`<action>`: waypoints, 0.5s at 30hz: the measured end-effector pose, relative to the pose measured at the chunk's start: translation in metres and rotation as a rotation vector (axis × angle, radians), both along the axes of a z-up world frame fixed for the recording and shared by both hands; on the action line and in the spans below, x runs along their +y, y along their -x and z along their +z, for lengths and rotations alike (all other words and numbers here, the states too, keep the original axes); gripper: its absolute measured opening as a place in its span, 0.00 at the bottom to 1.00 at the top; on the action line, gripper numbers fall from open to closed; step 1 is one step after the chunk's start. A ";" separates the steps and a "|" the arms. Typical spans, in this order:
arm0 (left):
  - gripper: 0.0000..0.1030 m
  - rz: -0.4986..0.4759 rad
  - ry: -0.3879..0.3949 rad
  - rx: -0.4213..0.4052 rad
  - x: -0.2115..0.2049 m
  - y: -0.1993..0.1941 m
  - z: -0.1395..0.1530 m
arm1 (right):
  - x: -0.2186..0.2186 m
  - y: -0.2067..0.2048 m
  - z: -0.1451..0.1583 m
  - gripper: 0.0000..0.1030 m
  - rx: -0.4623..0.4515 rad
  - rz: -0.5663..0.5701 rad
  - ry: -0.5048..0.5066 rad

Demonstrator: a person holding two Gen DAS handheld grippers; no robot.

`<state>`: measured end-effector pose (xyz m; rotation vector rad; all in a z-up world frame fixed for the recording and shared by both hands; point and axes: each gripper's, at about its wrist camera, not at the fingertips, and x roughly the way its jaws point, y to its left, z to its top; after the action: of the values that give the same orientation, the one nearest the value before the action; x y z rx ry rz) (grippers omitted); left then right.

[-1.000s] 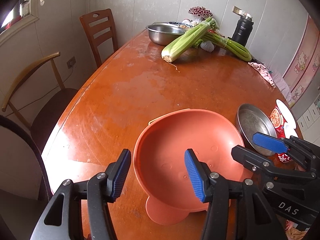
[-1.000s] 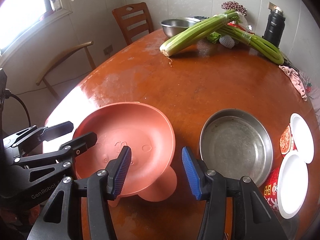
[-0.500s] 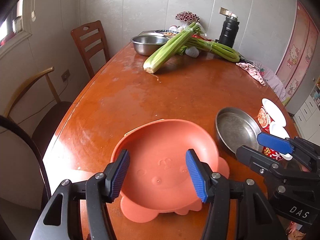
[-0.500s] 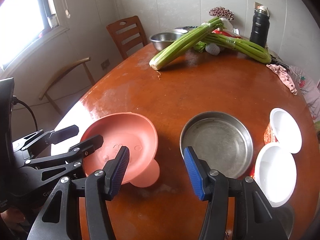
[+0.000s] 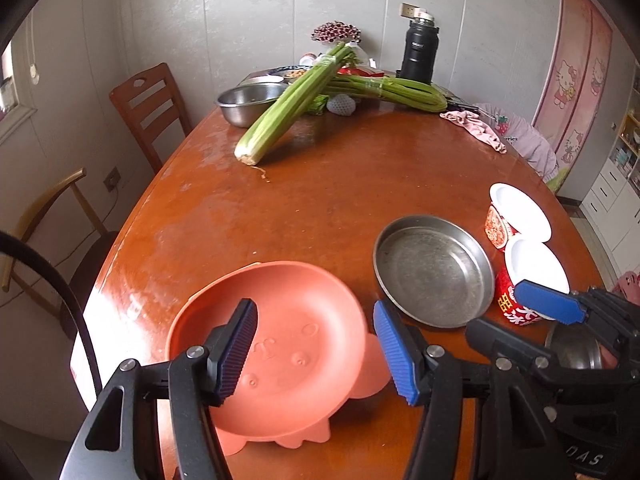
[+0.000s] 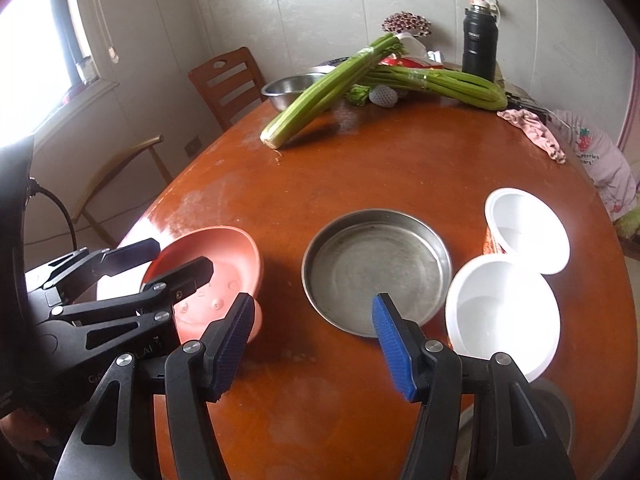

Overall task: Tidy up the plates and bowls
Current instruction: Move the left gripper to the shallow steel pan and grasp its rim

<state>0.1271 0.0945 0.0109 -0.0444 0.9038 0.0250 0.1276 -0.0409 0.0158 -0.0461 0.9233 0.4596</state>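
Observation:
An orange animal-shaped plastic bowl (image 5: 288,344) lies on the brown table near its front left edge; it also shows in the right wrist view (image 6: 224,264). My left gripper (image 5: 316,352) is open and empty, hovering above the bowl without touching it. A shallow steel plate (image 5: 434,270) lies to the bowl's right, also in the right wrist view (image 6: 376,272). My right gripper (image 6: 312,344) is open and empty, just in front of the steel plate. Two red-and-white paper bowls (image 6: 502,312) (image 6: 528,230) stand right of the plate.
Celery bunches (image 5: 288,112), a steel mixing bowl (image 5: 248,100), a black flask (image 5: 420,50) and a pink cloth (image 5: 476,128) lie at the table's far end. Wooden chairs (image 5: 148,108) stand along the left side. A dark round object (image 5: 576,348) sits at the front right edge.
Both grippers have pulled back and risen away from the table. The orange bowl, which looked tilted up a second ago, now lies flat. Both grippers stayed open.

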 end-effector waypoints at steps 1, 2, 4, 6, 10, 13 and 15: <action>0.59 -0.010 -0.003 0.006 -0.004 -0.003 0.000 | -0.003 0.000 -0.001 0.61 0.005 -0.005 -0.002; 0.59 -0.019 -0.002 0.008 -0.006 -0.004 -0.001 | -0.006 0.000 -0.003 0.61 0.010 -0.011 -0.002; 0.59 -0.034 -0.009 0.018 -0.012 -0.010 -0.003 | -0.011 0.000 -0.006 0.62 0.022 -0.025 -0.008; 0.59 -0.049 -0.010 0.032 -0.017 -0.016 -0.006 | -0.017 0.000 -0.010 0.62 0.039 -0.043 -0.017; 0.59 -0.081 -0.010 0.056 -0.024 -0.029 -0.011 | -0.026 -0.003 -0.019 0.62 0.086 -0.079 -0.038; 0.59 -0.107 -0.020 0.071 -0.029 -0.041 -0.013 | -0.031 -0.005 -0.026 0.62 0.125 -0.110 -0.058; 0.59 -0.125 -0.028 0.085 -0.032 -0.049 -0.015 | -0.033 -0.008 -0.031 0.62 0.155 -0.132 -0.076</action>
<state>0.1758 0.0626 -0.0037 0.0397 0.9896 -0.0770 0.1357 -0.0741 -0.0152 0.1205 1.0526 0.3793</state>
